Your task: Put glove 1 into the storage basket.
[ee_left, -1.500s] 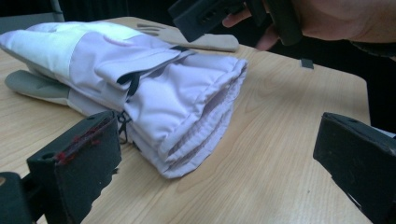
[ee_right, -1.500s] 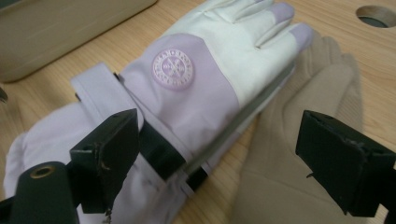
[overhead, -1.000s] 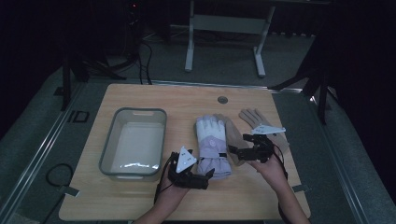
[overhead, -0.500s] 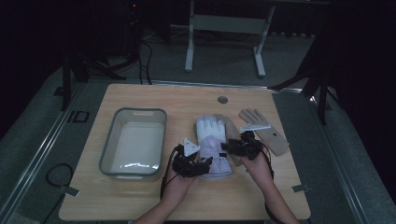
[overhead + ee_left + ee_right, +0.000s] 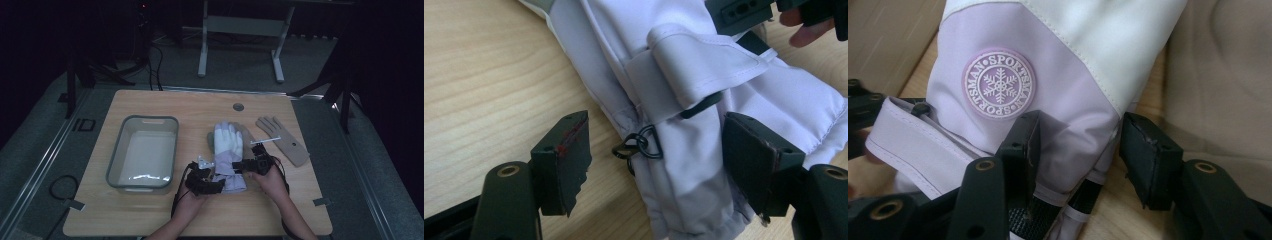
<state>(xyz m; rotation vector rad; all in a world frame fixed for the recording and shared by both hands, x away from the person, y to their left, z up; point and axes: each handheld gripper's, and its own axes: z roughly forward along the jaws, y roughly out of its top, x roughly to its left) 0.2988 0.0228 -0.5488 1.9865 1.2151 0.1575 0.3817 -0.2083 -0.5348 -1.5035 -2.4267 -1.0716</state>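
1. White and lilac padded ski glove (image 5: 227,155) lies flat mid wooden desk (image 5: 150,220), right of the grey plastic tub (image 5: 143,152).
2. Left claw (image 5: 654,167) gapes wide around its cuff.
3. Right claw (image 5: 1080,150) is spread too, straddling the glove's edge.

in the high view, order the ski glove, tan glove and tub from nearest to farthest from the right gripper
From the right gripper:
1. Ski glove, at its jaws, just left.
2. Tan glove, to its right and a bit farther up the table.
3. Tub, far left, beyond the left gripper.
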